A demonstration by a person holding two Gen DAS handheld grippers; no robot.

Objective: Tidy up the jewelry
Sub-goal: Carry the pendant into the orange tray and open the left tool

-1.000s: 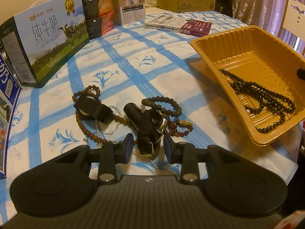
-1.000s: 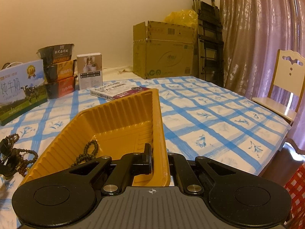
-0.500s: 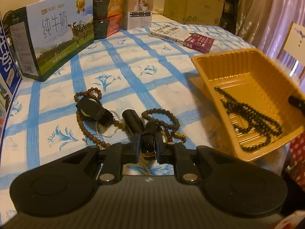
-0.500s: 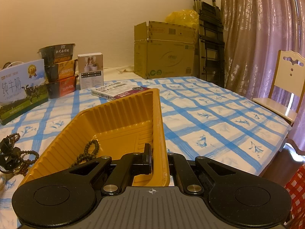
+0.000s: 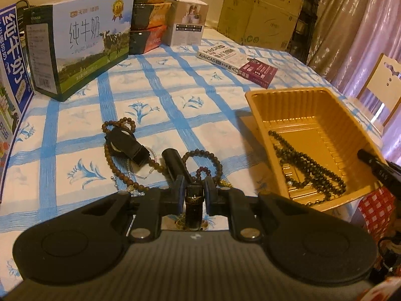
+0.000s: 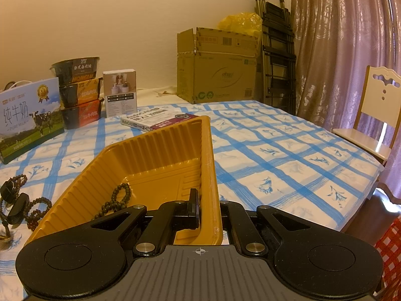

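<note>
The left tongs [image 5: 193, 195], low in the centre of the left wrist view, are closed narrow on a watch [image 5: 193, 205] — the black strap stands upright between the two pads, buckle showing, with the gilt case just visible beneath the strap at the lower edge of the gap. A watch like this should be light but lopsided: the strap is soft and will flop, the case is the heavy and scratchable end, so the grip on the strap near the case looks sensible, and a firm pinch is unlikely to harm it.

Just beyond the tongs, in the middle of the frame, the remaining jewelry lies tangled on the counter [image 5: 82, 130]: a second watch [image 5: 126, 146], brown bead bracelets [image 5: 203, 160] and a thin pale chain. Beads are slippery and limp; they will likely drag along if snagged.

To the right sits the yellow tray [image 5: 258, 100], already holding a dark bead necklace [image 5: 308, 165]. It lies near the held watch, across a stretch of blue-checked cloth.

In the right wrist view the right tongs [image 6: 208, 213] clamp the tray's near wall at lower centre — one finger inside, one outside — steadying the tray, which seems tipped up slightly.
</note>
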